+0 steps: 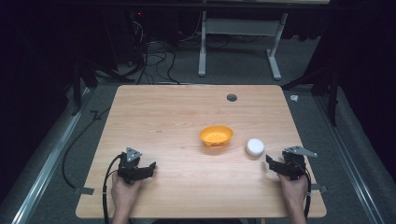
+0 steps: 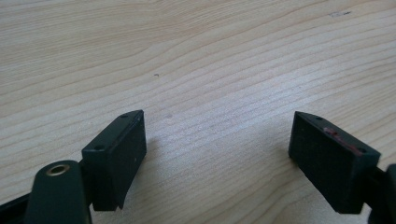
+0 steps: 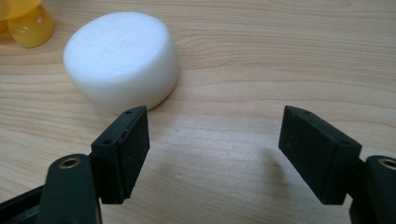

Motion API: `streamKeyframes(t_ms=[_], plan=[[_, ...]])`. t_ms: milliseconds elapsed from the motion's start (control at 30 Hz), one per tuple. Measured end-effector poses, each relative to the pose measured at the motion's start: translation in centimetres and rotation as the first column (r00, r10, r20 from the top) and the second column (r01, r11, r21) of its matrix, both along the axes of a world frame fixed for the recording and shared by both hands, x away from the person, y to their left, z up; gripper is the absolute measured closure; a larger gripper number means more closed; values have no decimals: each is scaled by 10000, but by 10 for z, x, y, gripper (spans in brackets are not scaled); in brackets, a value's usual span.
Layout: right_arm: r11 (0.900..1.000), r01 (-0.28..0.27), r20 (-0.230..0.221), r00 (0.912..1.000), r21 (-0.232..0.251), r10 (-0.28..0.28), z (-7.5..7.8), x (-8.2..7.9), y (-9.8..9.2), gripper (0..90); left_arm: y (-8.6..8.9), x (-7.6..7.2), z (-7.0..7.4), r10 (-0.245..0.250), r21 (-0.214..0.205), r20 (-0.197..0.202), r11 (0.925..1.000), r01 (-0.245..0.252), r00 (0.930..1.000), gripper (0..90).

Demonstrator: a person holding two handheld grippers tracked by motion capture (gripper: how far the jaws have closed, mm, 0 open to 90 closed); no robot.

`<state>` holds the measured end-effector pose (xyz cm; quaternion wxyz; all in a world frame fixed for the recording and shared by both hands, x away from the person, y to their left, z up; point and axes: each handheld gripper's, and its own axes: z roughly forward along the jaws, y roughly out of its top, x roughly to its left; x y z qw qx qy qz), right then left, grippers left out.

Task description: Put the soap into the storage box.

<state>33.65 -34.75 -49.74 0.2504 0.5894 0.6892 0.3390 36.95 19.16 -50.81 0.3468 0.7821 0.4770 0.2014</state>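
While both tongs rest low on the tabletop [image 1: 187, 116], nothing sits between either pair of jaws. Right tongs [image 3: 212, 149]: jaws spread apart, empty, white puck [image 3: 122, 59] just beyond the left jaw, not touching. Orange bowl [image 1: 216, 136] beside the puck, toward the tabletop's middle. Left tongs [image 2: 217, 156]: jaws wide apart, bare wood between, well away from both things.
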Motion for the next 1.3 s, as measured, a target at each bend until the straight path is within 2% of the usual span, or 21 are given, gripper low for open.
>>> streamKeyframes(t_ms=[300,633,933,1300], plan=[[9994,-195,62,9998,280,193,-1,-7,7,239,0,0,0,-2,3,-1,10000,2,10000,197],[9977,-629,223,9978,259,623,2,-12,19,227,0,0,0,0,-1,-1,10000,0,10000,197],[9951,-976,156,9951,173,974,1,-8,28,198,0,0,0,0,-2,0,10000,0,10000,196],[9920,-1262,142,9919,83,1261,8,3,38,170,0,0,0,3,-6,2,10000,-3,10000,197]])
